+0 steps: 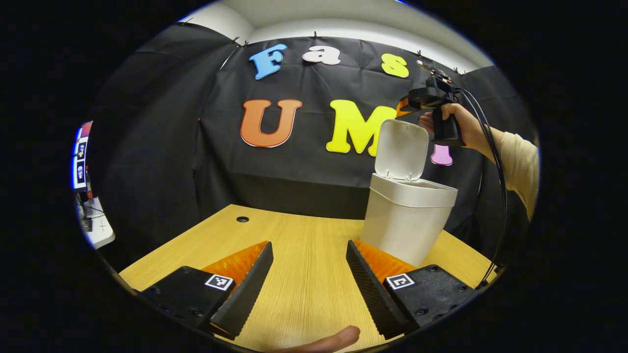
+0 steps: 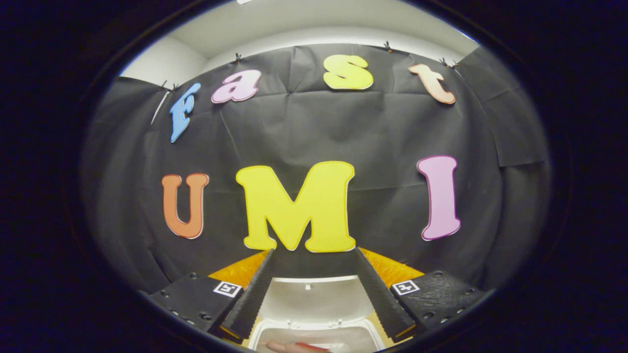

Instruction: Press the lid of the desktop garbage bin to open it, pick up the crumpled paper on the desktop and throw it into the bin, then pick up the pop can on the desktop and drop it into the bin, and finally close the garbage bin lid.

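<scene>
When seen in the left gripper view: the left gripper (image 1: pixel 308 245) hangs low over the wooden desktop (image 1: pixel 304 220), fingers spread, pinching nothing.
Bin location: the white garbage bin (image 1: pixel 407 225) stands on the desktop, right of the left gripper.
Bin axis: long axis vertical, mouth up.
Lid: the lid (image 1: pixel 401 147) stands upright on its hinge, open.
Right gripper: the right gripper (image 1: pixel 417 103), carried by a hand (image 1: pixel 458 122), is above and just behind the lid.
Right gripper view: fingers of the right gripper (image 2: pixel 314 252) are spread and empty. The lid's inner face (image 2: pixel 314 299) lies between them, and the bin rim (image 2: pixel 260 336) below.
Step in hand (judged): closing the lid.
Method: press 1 finger on the lid's top edge and swing it down squarely.
</scene>
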Tool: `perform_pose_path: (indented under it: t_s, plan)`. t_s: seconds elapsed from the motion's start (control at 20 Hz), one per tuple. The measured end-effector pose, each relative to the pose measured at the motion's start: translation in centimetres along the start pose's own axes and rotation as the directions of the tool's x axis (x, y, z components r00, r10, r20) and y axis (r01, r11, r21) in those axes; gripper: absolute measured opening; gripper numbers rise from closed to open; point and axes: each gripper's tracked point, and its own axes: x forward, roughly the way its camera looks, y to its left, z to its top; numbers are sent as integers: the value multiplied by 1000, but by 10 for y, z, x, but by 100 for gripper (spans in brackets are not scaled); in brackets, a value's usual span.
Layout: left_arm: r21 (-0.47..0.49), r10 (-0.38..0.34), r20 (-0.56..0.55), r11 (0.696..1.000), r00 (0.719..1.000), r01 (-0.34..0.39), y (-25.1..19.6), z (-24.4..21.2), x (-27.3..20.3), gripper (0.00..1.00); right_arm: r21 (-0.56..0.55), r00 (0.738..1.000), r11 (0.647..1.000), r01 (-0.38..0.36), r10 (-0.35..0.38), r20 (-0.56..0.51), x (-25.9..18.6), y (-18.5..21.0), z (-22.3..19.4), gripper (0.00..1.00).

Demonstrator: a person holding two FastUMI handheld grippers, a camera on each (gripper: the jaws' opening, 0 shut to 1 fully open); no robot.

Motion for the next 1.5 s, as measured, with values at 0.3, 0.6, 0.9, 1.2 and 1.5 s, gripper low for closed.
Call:
perform_pose_path:
  t_s: [0.3,0.6,0.9,1.2,1.5]
  plan:
    - [7,26,-13,1000,1000,-26,5,-5,7,97,0,998,998,-56,56,-33,-6,0,-13,96]
    - [12,37,-5,999,999,-37,7,-2,6,97,2,992,996,-90,90,-91,-33,-1,-20,98]
    - [28,43,21,999,999,-44,10,4,2,97,-25,974,987,-160,153,-167,-54,3,-49,97]
    - [53,78,56,995,995,-81,24,13,-3,97,-12,939,977,-213,202,-279,-68,1,-91,96]
    - [56,101,50,993,994,-104,33,10,-1,97,-20,905,973,-230,206,-373,-88,-6,-137,97]
